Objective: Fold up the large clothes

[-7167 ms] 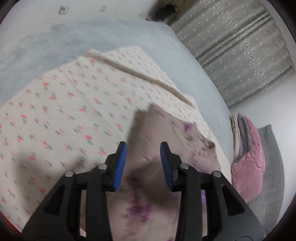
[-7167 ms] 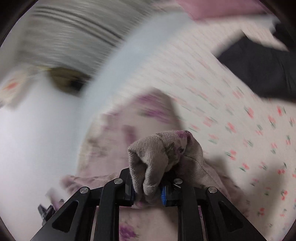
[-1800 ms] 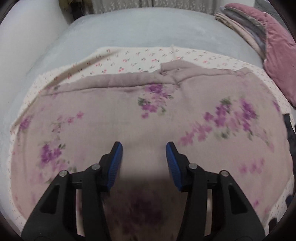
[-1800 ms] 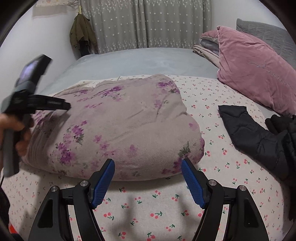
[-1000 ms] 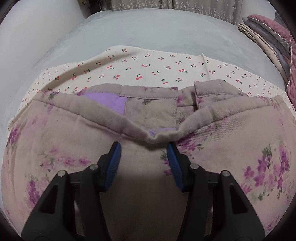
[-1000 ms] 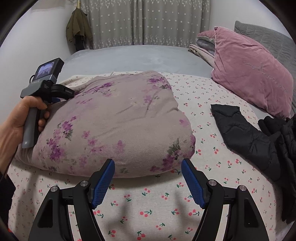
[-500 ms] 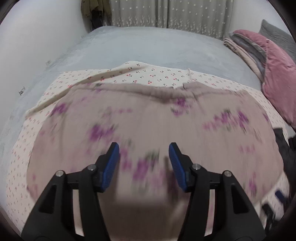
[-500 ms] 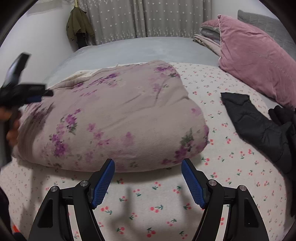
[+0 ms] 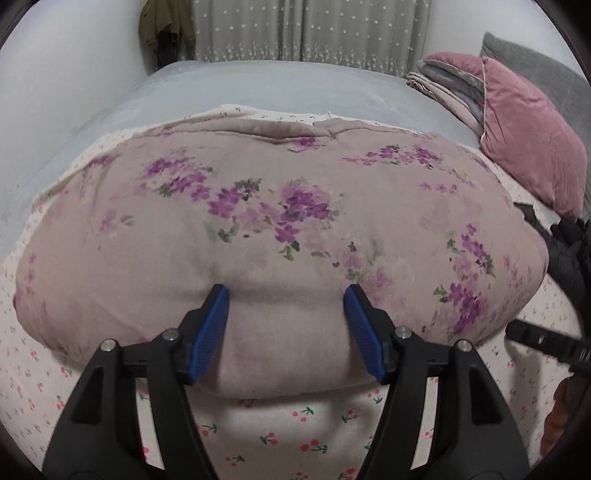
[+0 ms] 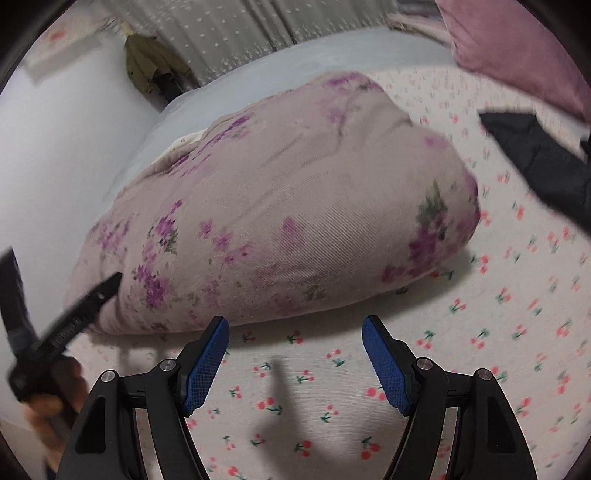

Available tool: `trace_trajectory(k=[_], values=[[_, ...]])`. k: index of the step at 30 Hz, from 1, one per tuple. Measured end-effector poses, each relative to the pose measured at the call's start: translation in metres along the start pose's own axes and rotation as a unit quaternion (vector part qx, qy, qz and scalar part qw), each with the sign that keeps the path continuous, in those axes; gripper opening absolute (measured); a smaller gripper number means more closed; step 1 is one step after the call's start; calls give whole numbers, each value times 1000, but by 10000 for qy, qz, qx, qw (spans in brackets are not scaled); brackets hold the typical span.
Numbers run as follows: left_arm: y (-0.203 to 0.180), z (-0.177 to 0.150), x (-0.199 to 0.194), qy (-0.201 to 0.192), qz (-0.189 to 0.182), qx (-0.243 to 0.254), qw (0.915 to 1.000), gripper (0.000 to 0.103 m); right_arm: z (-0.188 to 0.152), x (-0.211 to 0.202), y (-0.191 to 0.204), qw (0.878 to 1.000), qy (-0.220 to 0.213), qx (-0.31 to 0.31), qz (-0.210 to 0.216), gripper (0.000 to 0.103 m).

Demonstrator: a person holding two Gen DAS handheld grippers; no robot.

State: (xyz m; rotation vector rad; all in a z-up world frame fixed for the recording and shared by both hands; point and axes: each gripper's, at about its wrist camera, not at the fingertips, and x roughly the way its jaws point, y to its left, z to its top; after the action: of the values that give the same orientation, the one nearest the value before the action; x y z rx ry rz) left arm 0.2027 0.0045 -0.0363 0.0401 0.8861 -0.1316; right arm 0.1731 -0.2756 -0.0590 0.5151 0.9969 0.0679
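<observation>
Grey star-dotted curtains point(image 9: 306, 29) hang behind a bed point(image 9: 258, 88) covered in smooth pale blue-grey fabric. Over the bed's near part lies a cream sheet point(image 10: 369, 387) printed with small red cherries. On that sheet rests the folded garment point(image 9: 277, 229), a thick, padded, mauve-beige piece with purple flower clusters and a fine ribbed weave; it forms a puffy, rounded mound with a stitched edge running along its far side. A plush pink velvet pillow point(image 9: 528, 147) leans at the bed's right side, with a stack of folded cloths point(image 9: 443, 85) behind it. Dark quilted clothing point(image 10: 535, 155) lies flat on the sheet to the right of the mound, apart from it. An olive jacket point(image 9: 162, 26) hangs in the far corner.

The left gripper point(image 9: 286, 295) has black arms and ridged blue pads; its jaws stand wide apart, both tips pressed against the near edge of the garment, which bulges between them. The right gripper point(image 10: 295, 325) is likewise spread wide, holding nothing, hovering over the cherry sheet just beside the mound's near edge.
</observation>
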Motion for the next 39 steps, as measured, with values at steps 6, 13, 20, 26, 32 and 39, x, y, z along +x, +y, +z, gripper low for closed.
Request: trace_trajectory(k=[6, 13, 20, 26, 32, 39], values=[[5, -4, 1, -28, -129, 2, 9999, 66, 1, 15, -32, 9912, -6, 1061, 792, 76], [1, -7, 3, -61, -24, 137, 9999, 66, 1, 22, -34, 9868, -478, 1219, 954, 80], [2, -5, 4, -39, -90, 120, 9999, 66, 1, 28, -44, 9713, -700, 1706, 1502, 82], [2, -6, 4, -54, -78, 130, 9999, 66, 1, 30, -51, 9596, -848, 2006, 1779, 83], [1, -6, 4, -60, -82, 131, 9999, 66, 8, 37, -45, 9600, -946, 2034, 1675, 85], [1, -6, 4, -72, -51, 159, 9998, 66, 19, 34, -42, 9585, -1045, 2054, 1676, 85]])
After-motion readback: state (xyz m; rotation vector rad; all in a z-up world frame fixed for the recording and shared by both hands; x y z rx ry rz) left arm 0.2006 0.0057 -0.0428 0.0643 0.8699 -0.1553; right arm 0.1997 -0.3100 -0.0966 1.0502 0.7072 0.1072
